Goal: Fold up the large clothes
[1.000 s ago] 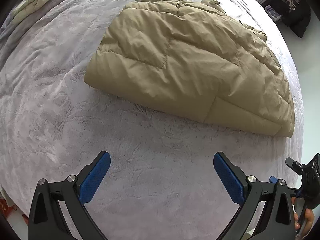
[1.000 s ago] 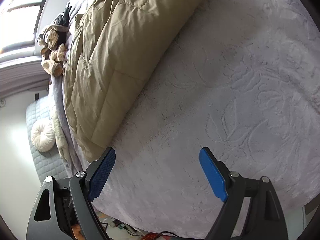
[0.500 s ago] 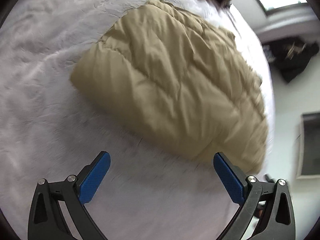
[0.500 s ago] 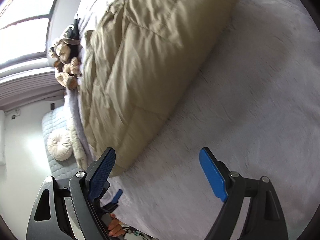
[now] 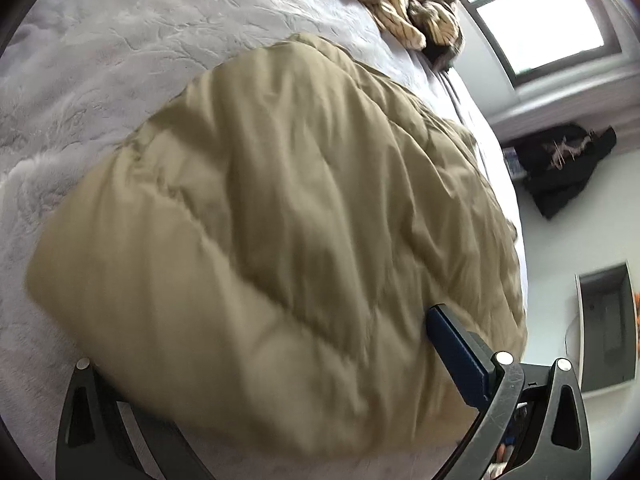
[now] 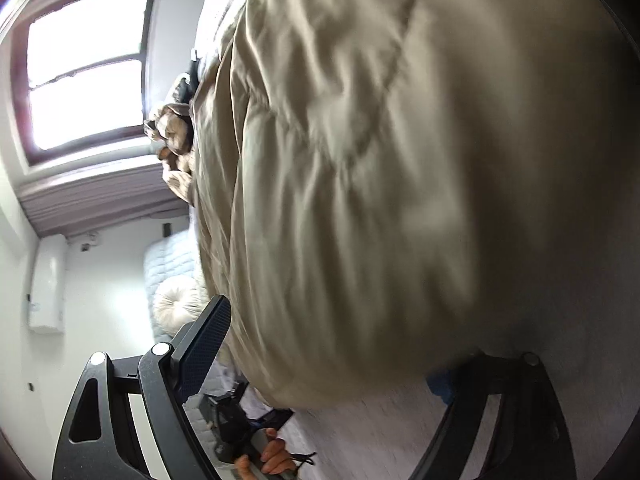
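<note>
Left-wrist view is showing me the tan quilted down jacket [image 5: 280,220], already folded into a thick puffy bundle, lying on the pale grey embossed bedspread [image 5: 100,60]. Its near edge is bulging straight into the left gripper [image 5: 288,368], whose jaws are standing wide apart: the right blue pad [image 5: 456,356] is lying against the top of the fabric, while the left finger is disappearing beneath the bundle, so I am reading this as straddling the edge and not yet pinching it.

Right-wrist view is giving me the same bundle [image 6: 400,160] filling most of the picture, with the right gripper [image 6: 332,364] also spread; its left blue pad [image 6: 204,344] is sitting just beside the jacket's edge and the opposite finger is half hidden under the padding.

Both tools are sitting at the same near edge, so neither is clearly nearer. I am judging that the bundle's long axis is running across in front of me, from the left gripper toward the right one, and stretching away toward the window [image 5: 540,20]. The coming move turns on closing both on that near edge together and carrying it over the far side.

Beyond the jacket, a heap of striped cream and brown clothes [image 5: 408,4] is lying near the bed's far end, well apart from the bundle.
</note>
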Motion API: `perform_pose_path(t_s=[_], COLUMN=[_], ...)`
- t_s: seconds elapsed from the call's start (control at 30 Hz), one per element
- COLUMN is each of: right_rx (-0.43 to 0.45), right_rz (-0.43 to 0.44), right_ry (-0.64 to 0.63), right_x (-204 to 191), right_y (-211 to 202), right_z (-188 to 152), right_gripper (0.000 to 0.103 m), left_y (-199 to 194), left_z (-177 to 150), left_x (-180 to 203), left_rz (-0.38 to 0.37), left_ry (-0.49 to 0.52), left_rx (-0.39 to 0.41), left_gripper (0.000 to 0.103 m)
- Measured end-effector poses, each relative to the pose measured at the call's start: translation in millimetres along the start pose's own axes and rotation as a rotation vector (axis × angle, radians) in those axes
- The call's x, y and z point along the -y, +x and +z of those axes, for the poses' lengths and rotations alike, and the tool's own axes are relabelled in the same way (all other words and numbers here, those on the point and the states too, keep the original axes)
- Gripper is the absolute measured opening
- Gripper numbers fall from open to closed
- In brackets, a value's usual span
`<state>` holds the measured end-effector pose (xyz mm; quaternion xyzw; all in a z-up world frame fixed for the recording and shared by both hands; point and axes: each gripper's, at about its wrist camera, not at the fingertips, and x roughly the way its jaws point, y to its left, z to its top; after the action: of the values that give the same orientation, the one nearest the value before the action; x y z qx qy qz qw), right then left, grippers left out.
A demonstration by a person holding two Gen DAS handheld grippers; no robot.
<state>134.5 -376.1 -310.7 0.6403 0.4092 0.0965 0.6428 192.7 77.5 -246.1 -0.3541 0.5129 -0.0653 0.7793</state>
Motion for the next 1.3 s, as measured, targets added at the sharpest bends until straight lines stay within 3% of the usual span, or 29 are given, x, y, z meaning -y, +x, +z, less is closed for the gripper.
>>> perform_pose_path(t_s=[0.13, 0.17, 0.2, 0.27, 0.3, 0.33, 0.37, 0.43, 0.53, 0.7, 0.83, 1.17, 1.3], right_rx=[0.015, 0.016, 0.016, 0.021, 0.021, 0.017, 0.009, 0.007, 0.000, -0.033, -0.060, -0.081, -0.082], right_rz=[0.025, 0.024, 0.022, 0.015, 0.015, 0.012, 0.012, 0.032, 0.049, 0.084, 0.070, -0.002, -0.032], right_ry=[-0.020, -0.020, -0.017, 0.010, 0.026, 0.048, 0.066, 0.072, 0.036, -0.002, -0.047, -0.020, 0.011], right_x=[0.4, 0.6, 1.9, 4.5, 5.0, 6.5, 7.8, 5.8, -3.7, -16.5, -21.9, 18.7, 32.3], right_y=[7.3, 10.6, 11.2, 12.1, 14.4, 13.8, 14.1, 10.9, 4.1, -14.7, -35.0, -106.7, -130.3], right_z=[10.0, 12.1, 12.3, 13.7, 11.7, 11.0, 10.8, 9.8, 6.8, -1.8, -18.8, -111.3, -129.6], right_gripper=[0.089, 0.089, 0.089, 0.087, 0.082, 0.065, 0.046, 0.032, 0.024, 0.022, 0.022, 0.022, 0.022], left_y=[12.7, 18.7, 19.5, 22.4, 21.5, 18.3, 14.2, 4.9, -15.6, -49.4, -72.8, -145.1, -151.5], left_z=[8.5, 9.5, 11.3, 15.5, 17.2, 20.2, 22.1, 23.1, 18.6, 9.0, -10.5, -102.9, -131.4], left_x=[0.4, 3.8, 5.0, 7.0, 10.3, 13.9, 19.3, 30.6, 42.7, 55.2, 55.2, -7.7, -36.8], left_rz=[0.030, 0.036, 0.020, -0.046, -0.060, -0.069, -0.066, -0.065, -0.067, -0.067, -0.070, -0.069, -0.043], left_ry=[-0.048, -0.063, -0.071, -0.088, -0.084, -0.067, -0.046, -0.010, 0.031, 0.085, 0.093, 0.107, 0.108], left_rx=[0.048, 0.054, 0.054, 0.032, 0.033, 0.030, 0.032, 0.043, 0.069, 0.091, 0.061, -0.136, -0.223], left_gripper=[0.103, 0.097, 0.068, 0.038, 0.028, 0.024, 0.022, 0.021, 0.021, 0.020, 0.020, 0.021, 0.021])
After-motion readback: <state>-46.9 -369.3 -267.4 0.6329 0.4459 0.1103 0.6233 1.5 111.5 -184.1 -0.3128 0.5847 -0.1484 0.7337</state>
